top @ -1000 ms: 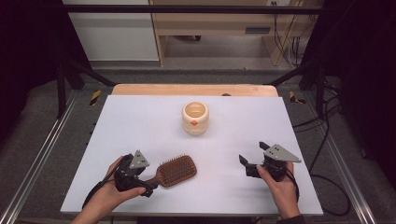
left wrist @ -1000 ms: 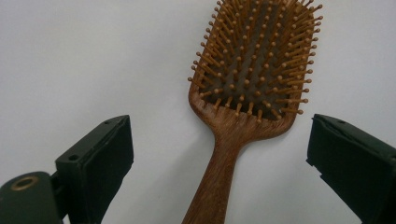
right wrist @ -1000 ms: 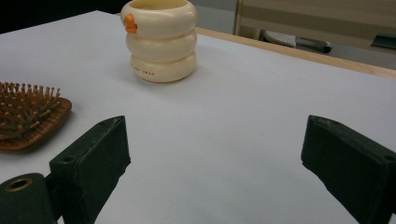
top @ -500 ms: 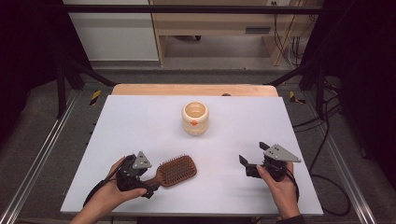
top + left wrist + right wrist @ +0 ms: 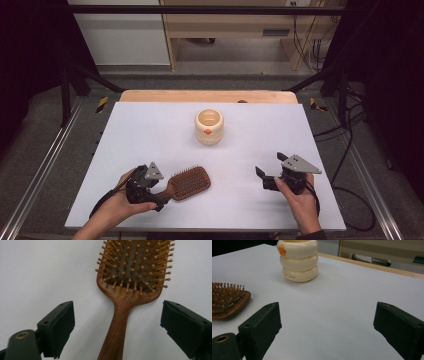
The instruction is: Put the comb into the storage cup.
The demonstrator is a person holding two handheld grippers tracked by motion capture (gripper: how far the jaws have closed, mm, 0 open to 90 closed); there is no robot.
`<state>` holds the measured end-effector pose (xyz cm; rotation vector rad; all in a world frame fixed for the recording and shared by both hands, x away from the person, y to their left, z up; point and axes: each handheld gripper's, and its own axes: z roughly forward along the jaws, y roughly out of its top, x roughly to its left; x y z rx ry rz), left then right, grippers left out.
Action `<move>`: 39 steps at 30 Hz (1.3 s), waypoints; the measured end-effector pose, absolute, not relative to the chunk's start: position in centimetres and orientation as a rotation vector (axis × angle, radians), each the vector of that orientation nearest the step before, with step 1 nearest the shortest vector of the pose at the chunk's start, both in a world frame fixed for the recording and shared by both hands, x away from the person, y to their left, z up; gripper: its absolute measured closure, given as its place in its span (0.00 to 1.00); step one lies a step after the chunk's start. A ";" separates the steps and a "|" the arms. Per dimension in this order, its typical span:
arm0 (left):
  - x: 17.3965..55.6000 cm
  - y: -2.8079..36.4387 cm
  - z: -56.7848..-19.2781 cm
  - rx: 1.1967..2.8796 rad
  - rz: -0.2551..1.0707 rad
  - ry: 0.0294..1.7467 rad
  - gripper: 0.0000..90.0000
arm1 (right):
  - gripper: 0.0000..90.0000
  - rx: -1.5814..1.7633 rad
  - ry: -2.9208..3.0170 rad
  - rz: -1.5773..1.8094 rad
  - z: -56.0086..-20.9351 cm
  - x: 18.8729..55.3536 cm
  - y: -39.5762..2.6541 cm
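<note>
Left hand-held gripper [image 5: 117, 322] is held low over the handle of the wooden hairbrush [image 5: 130, 282], its jaws spread wide to either side of the handle; they have just been closing a little, and no pad is seen to touch the wood. From the high view, the hairbrush [image 5: 186, 183] is seen lying flat on the white desk [image 5: 150, 130], bristles up, on the person's side of the cream ringed jar [image 5: 208, 126] and to its left, well apart from it. Right hand-held gripper [image 5: 270, 171] is held on the person's side of the jar and to its right, its jaws wide apart with nothing between them, and it is pointed toward the jar [image 5: 298, 261].
</note>
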<state>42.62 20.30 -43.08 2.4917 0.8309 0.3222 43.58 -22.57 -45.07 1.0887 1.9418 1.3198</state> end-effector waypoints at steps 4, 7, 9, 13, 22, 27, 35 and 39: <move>42.9 20.2 -43.4 2.535 0.320 0.801 0.18 | 0.09 1.088 1.943 1.319 -45.1 43.6 -22.6; 43.1 20.1 -43.5 2.553 0.314 0.783 0.18 | 0.09 1.089 1.947 1.318 -45.1 43.6 -22.6; 43.2 20.0 -43.5 2.559 0.306 0.769 0.22 | 0.09 1.087 1.949 1.316 -45.1 43.6 -22.6; 43.4 19.9 -43.6 2.587 0.289 0.745 0.29 | 0.09 1.087 1.952 1.313 -45.1 43.6 -22.6; 43.4 19.7 -43.9 2.638 0.238 0.692 0.45 | 0.09 1.085 1.957 1.312 -45.2 43.6 -22.5; 43.5 19.6 -44.1 2.659 0.223 0.684 0.52 | 0.09 1.085 1.959 1.311 -45.2 43.7 -22.5; 43.6 19.4 -44.4 2.682 0.214 0.663 0.63 | 0.09 1.084 1.967 1.311 -45.2 43.7 -22.5; 43.6 19.2 -44.5 2.689 0.207 0.651 0.68 | 0.09 1.084 1.967 1.314 -45.2 43.7 -22.5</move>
